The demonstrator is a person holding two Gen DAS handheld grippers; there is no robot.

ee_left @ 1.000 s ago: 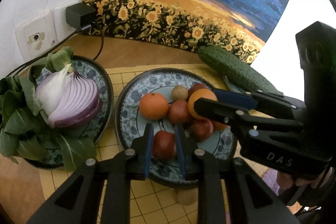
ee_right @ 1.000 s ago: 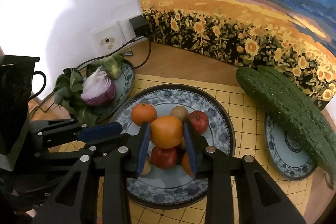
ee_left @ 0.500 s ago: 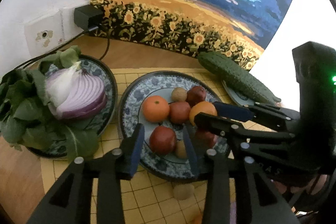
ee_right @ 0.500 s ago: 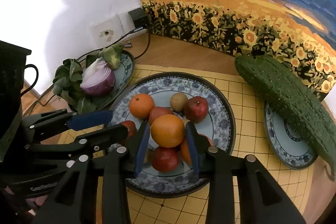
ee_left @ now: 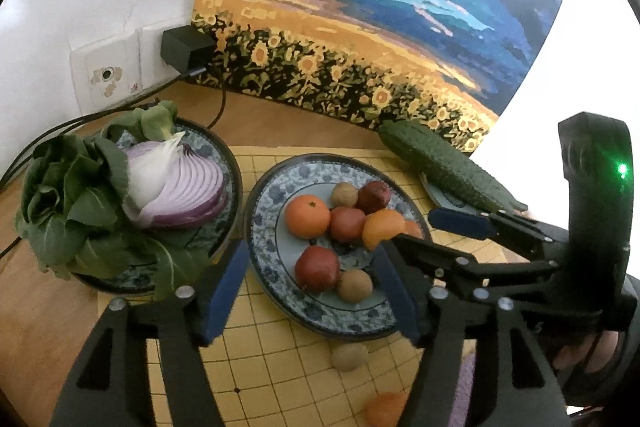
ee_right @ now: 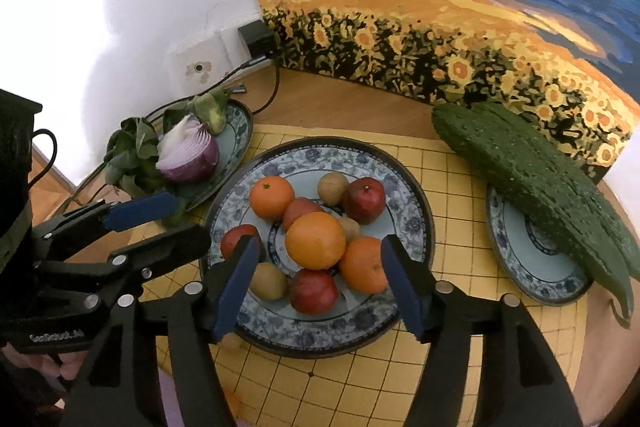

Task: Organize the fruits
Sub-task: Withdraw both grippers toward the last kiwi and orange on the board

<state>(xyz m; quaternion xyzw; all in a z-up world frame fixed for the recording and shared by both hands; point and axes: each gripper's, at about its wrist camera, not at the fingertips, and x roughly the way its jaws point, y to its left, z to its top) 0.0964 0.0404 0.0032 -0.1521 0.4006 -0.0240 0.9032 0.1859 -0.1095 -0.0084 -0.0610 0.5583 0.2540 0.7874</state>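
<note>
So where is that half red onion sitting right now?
The half red onion lies on the left-hand plate, cut face toward the fruit plate, leafy greens against its far side.

"GenRobot.AI" on left gripper (ee_right: 158, 223)

In front of you, a wooden worktop (ee_left: 48, 315) carries a yellow gridded mat (ee_left: 288, 359). Three patterned plates rest on the mat: left (ee_left: 234, 183), middle (ee_left: 260, 227), right (ee_right: 520, 267). A small brown fruit (ee_left: 349, 355) and an orange (ee_left: 386, 409) lie loose on the mat.
</note>
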